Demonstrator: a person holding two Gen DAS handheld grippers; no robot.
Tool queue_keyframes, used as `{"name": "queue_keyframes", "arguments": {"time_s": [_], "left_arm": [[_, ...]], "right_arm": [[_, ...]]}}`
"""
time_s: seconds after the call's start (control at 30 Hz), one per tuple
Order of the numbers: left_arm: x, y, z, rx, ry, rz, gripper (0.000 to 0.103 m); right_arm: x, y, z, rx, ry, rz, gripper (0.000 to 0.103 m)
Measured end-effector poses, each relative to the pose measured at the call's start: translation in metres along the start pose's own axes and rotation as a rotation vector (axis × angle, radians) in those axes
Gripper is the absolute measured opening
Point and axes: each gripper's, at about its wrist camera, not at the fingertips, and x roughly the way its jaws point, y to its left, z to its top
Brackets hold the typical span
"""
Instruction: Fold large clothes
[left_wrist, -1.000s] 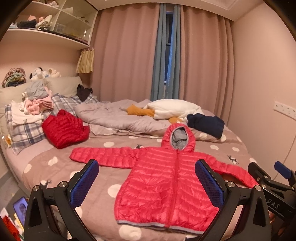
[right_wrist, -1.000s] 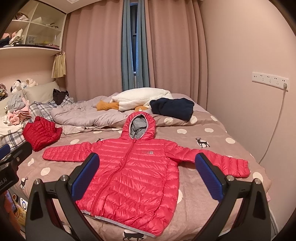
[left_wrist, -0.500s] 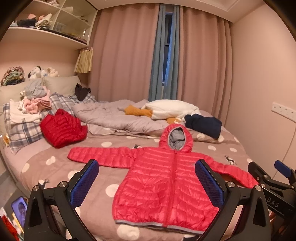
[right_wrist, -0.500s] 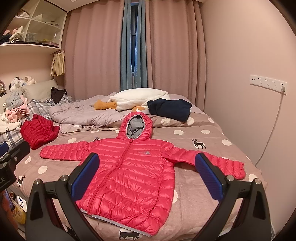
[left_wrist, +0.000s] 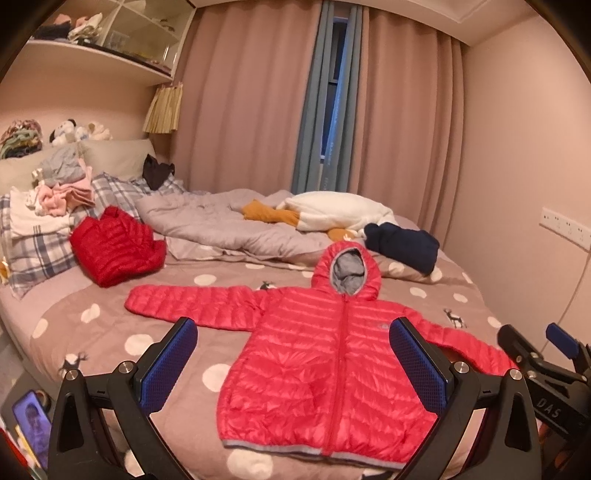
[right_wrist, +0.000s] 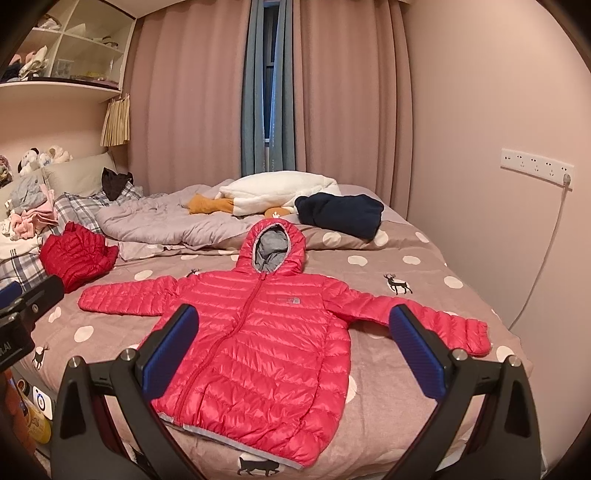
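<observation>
Plainly, a pink hooded jacket (right_wrist: 258, 332) lies flat, sleeves out, on the bed (right_wrist: 406, 288).
Left gripper (left_wrist: 293, 363) and right gripper (right_wrist: 291, 350) hover with fingers spread; "DAS" is readable on the right gripper's body.

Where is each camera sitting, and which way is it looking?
Left wrist: on the left gripper, looking across the bed toward the curtains; its open fingers and the right gripper's tip show.
Right wrist: on the right gripper, facing likewise; its open fingers show.
Both see the pink jacket lying flat with its sleeves spread.
</observation>
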Motion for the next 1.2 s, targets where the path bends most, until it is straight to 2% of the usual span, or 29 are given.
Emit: {"name": "queue_keyframes", "arguments": {"time_s": [0.07,0.17,0.23,0.3,0.37,0.4,0.53,0.63,0.7,0.83,0.93,0.97,1.07,1.2], "left_arm": [[0.014,0.009,0.009,-0.036,-0.002,-0.018,0.103],[0.049,0.033,0.024,-0.106,-0.044,-0.053,0.103],[0.079,0.054,0.032,-0.163,-0.047,-0.021,0.103],[0.119,0.082,0.038,-0.219,0.005,-0.031,0.103],[0.159,0.115,0.039,-0.303,0.057,-0.079,0.103],[0.174,0.129,0.037,-0.345,0.061,-0.079,0.103],[0.227,0.187,0.02,-0.511,0.09,0.029,0.103],[0.259,0.215,0.009,-0.449,0.089,0.117,0.103],[0.282,0.233,-0.002,-0.461,0.148,0.19,0.103],[0.321,0.272,-0.031,-0.599,0.218,0.159,0.103],[0.345,0.294,-0.052,-0.725,0.334,0.187,0.102],[0.347,0.298,-0.057,-0.748,0.34,0.189,0.102],[0.346,0.303,-0.063,-0.785,0.276,0.127,0.102],[0.362,0.301,-0.058,-0.796,0.294,0.011,0.102]], "right_arm": [[0.006,-0.006,0.005,0.021,-0.013,0.014,0.103],[0.024,-0.024,0.015,0.076,-0.062,0.054,0.103],[0.045,-0.045,0.02,0.137,-0.07,0.074,0.103],[0.074,-0.07,0.019,0.199,-0.044,0.093,0.103],[0.108,-0.101,0.011,0.282,-0.008,0.073,0.103],[0.124,-0.117,0.006,0.321,0.013,0.062,0.103],[0.186,-0.177,-0.022,0.481,0.129,0.05,0.103],[0.215,-0.218,-0.049,0.613,0.201,-0.005,0.103],[0.222,-0.24,-0.06,0.648,0.232,-0.076,0.103],[0.216,-0.276,-0.074,0.66,0.235,-0.246,0.103],[0.203,-0.301,-0.086,0.713,0.229,-0.352,0.103],[0.202,-0.312,-0.089,0.738,0.221,-0.366,0.103],[0.19,-0.328,-0.103,0.815,0.19,-0.405,0.103],[0.186,-0.331,-0.123,0.905,0.191,-0.41,0.103]]}}
